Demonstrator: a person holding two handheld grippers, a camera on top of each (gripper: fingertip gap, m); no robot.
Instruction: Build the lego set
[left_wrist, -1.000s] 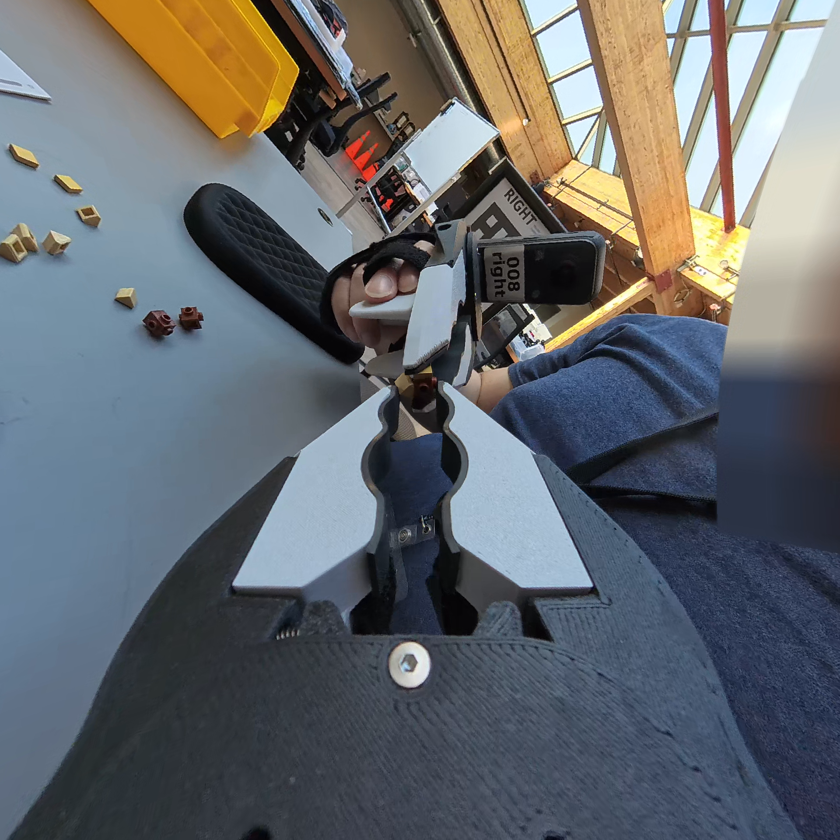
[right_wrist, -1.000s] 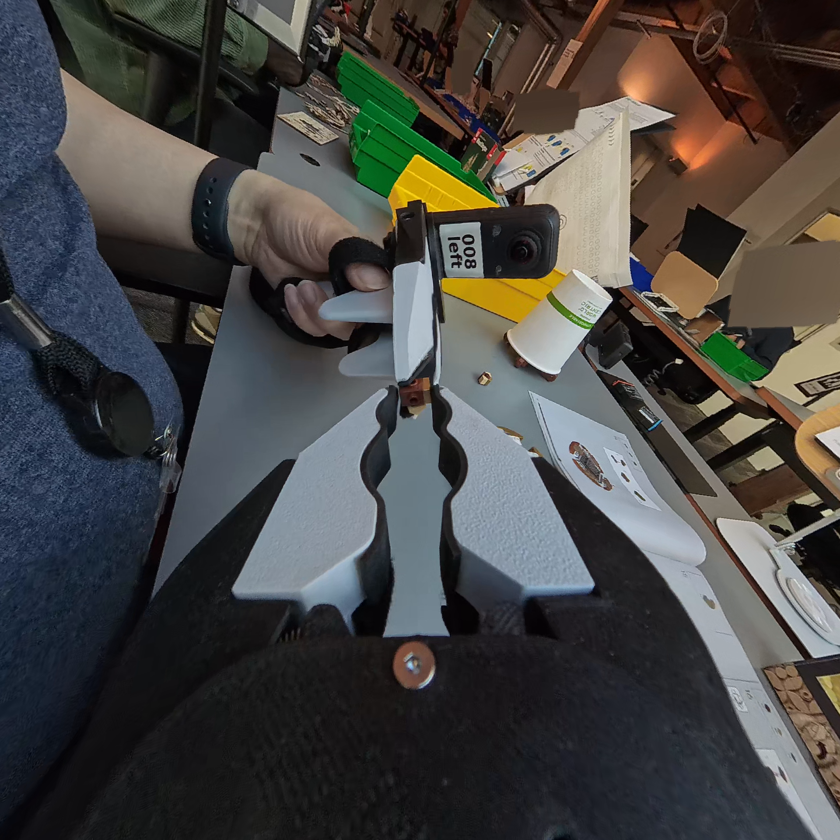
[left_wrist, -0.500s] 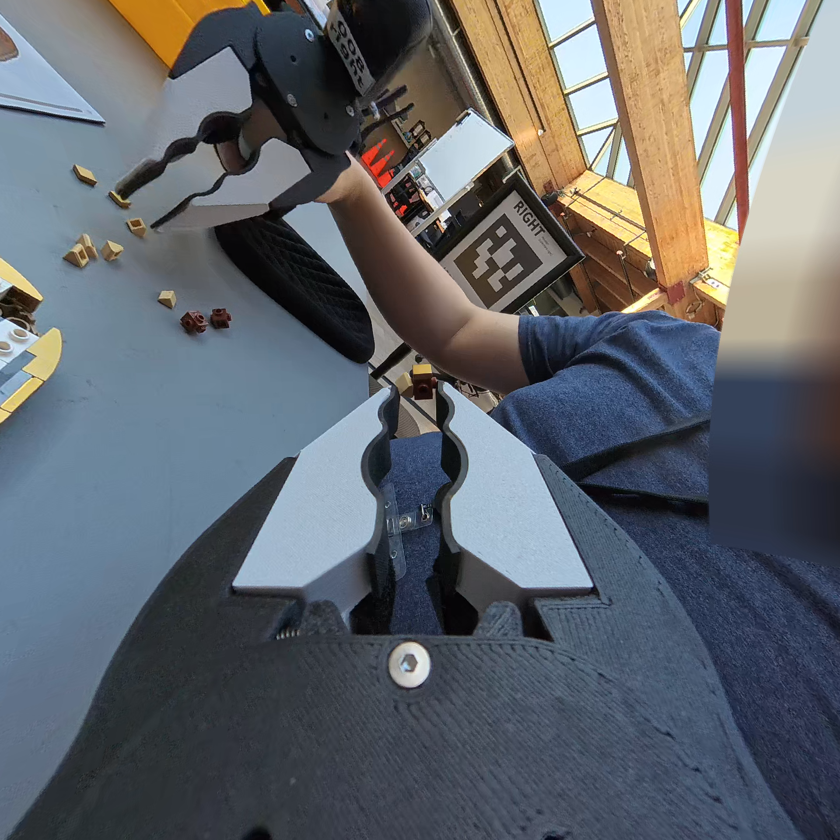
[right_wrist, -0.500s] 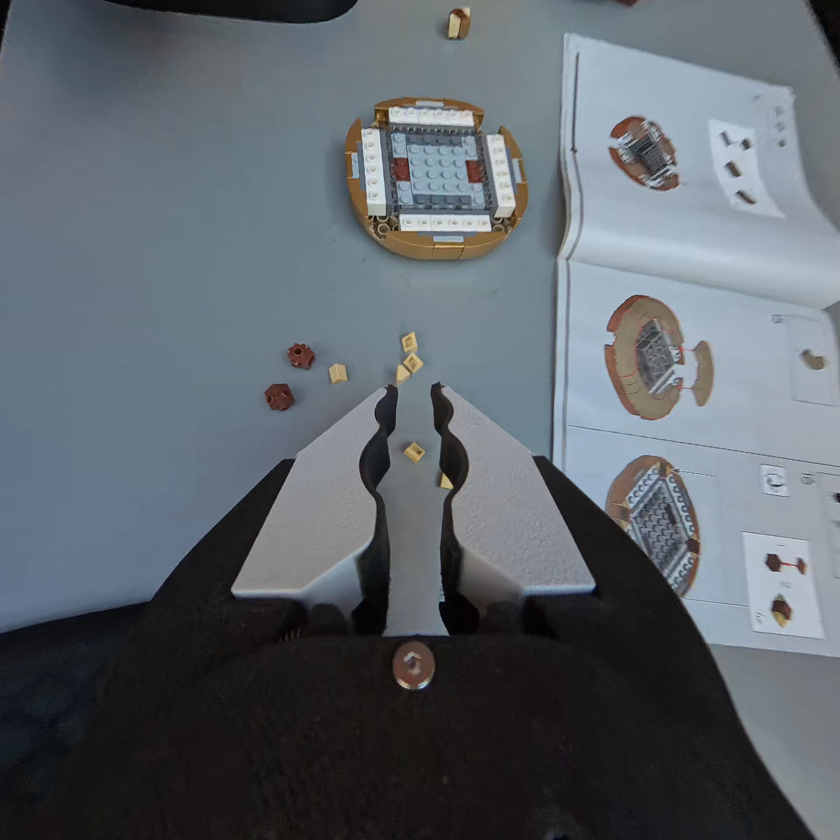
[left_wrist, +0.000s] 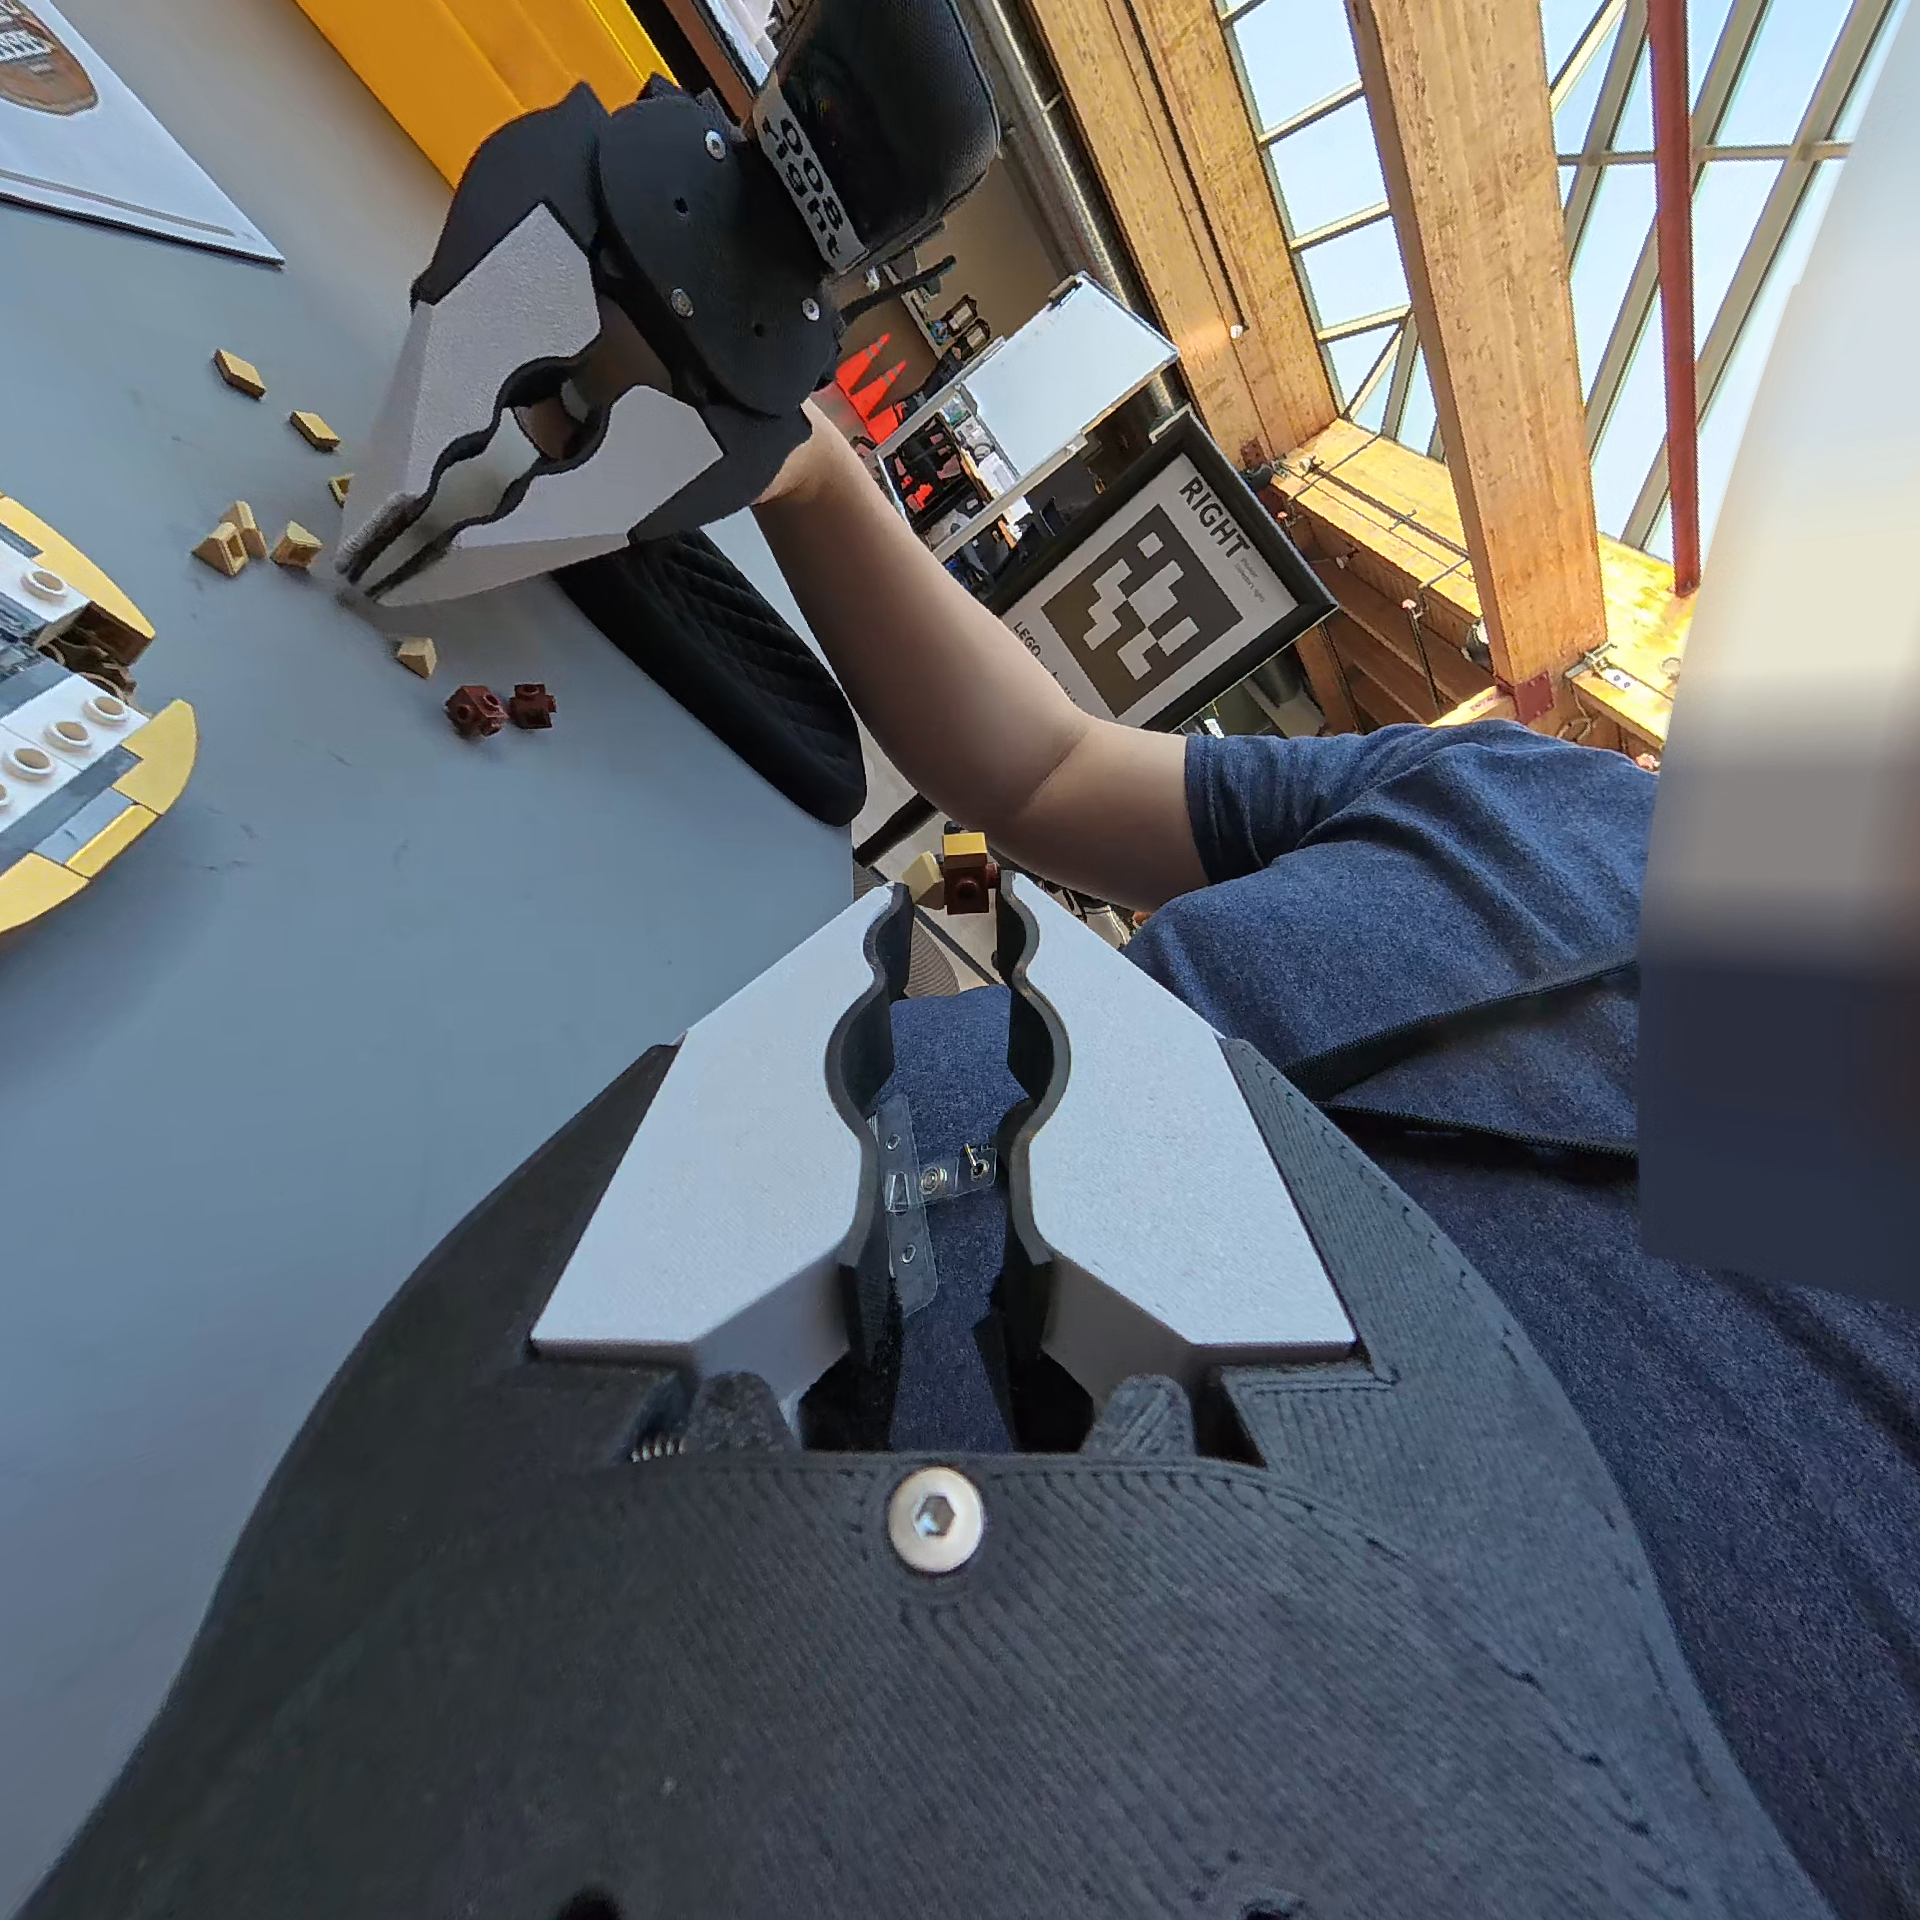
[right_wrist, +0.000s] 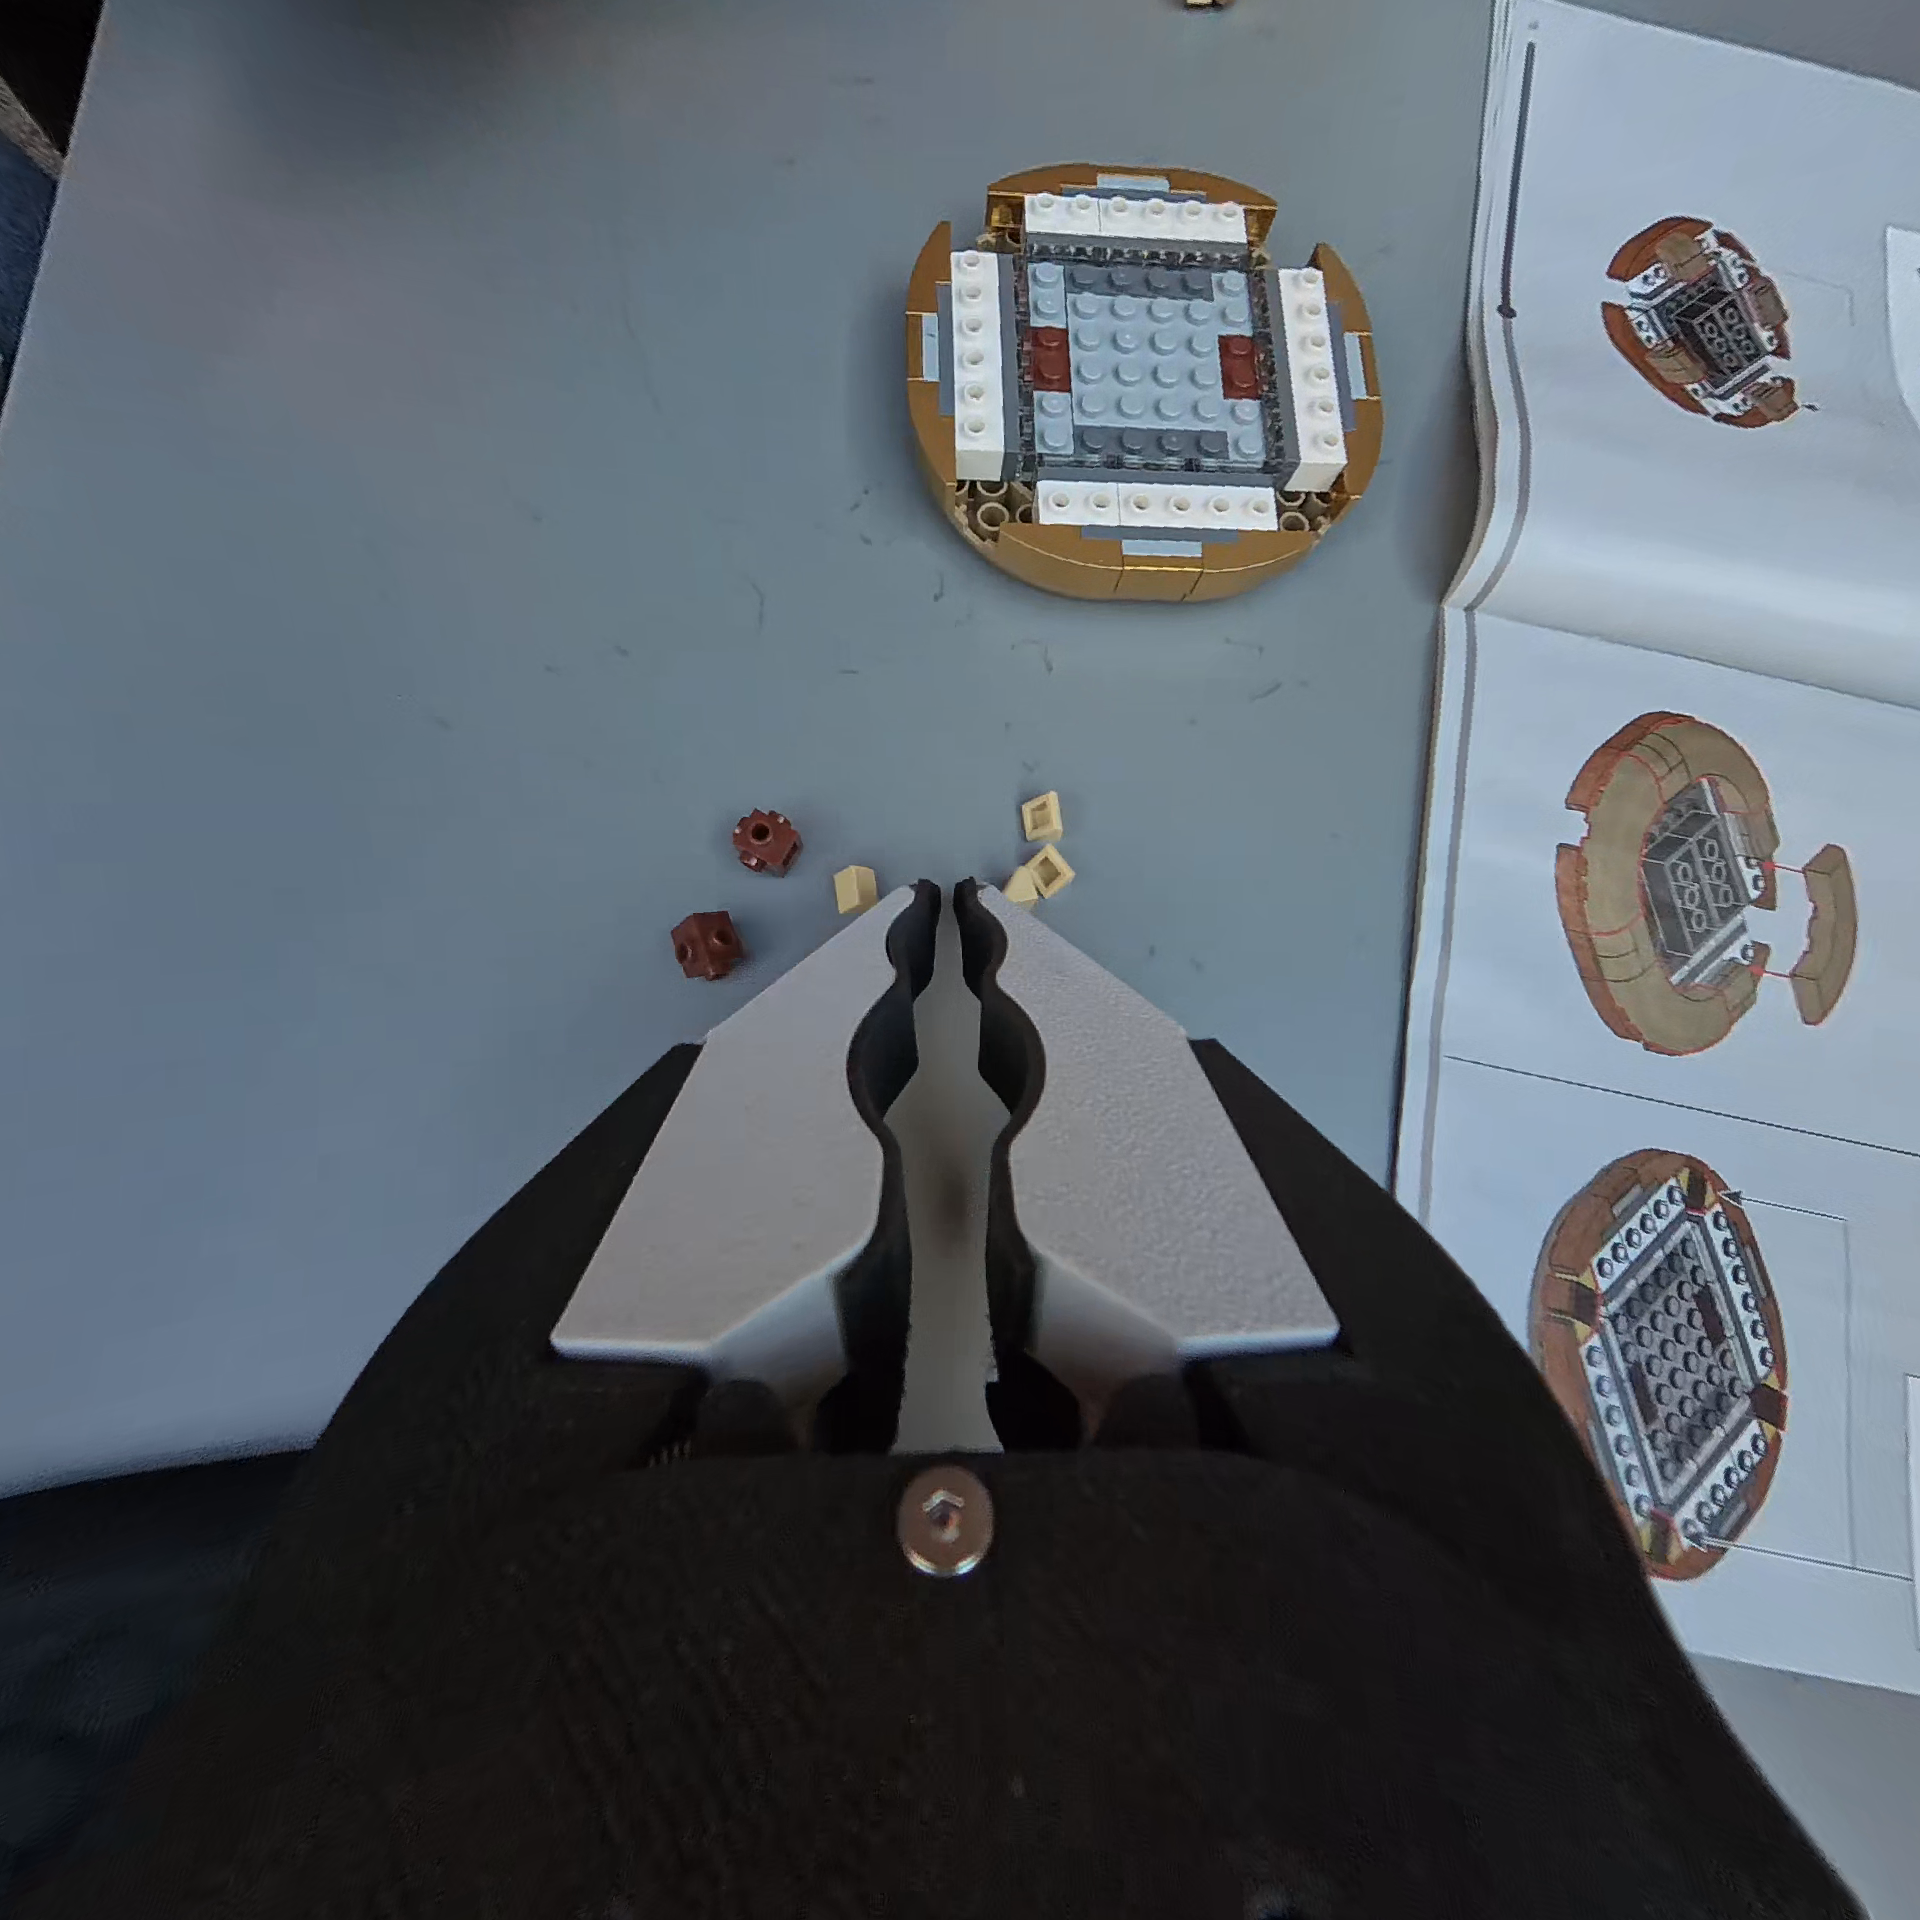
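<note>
- Left wrist view: left gripper (left_wrist: 951, 902) is up off the grey table (left_wrist: 312, 1039), tips clamped on a small brown brick (left_wrist: 964, 885) with a tan bit on it, centre frame.
- Right gripper (left_wrist: 358, 577) shows in the upper left, nose down on the table among the loose tan pieces (left_wrist: 416, 655). It is by far the nearer tool to them.
- Round model (left_wrist: 73, 727) peeks in at the left edge. A black pad (left_wrist: 727, 665) lies behind the right gripper, clear of its path.
- Right wrist view: the right gripper's tips are nearly together with a thin slit between. Whether they pinch a tan piece, I cannot tell.
- One tan piece (right_wrist: 854, 889) sits just left of the tips, and two more (right_wrist: 1047, 871) sit just right.
- Two brown bricks (right_wrist: 767, 840) lie farther left. The model is well above, and the instruction booklet (right_wrist: 1662, 831) is on the right.
- Crowding looks like the risk: closing here could nudge the neighbours.
</note>
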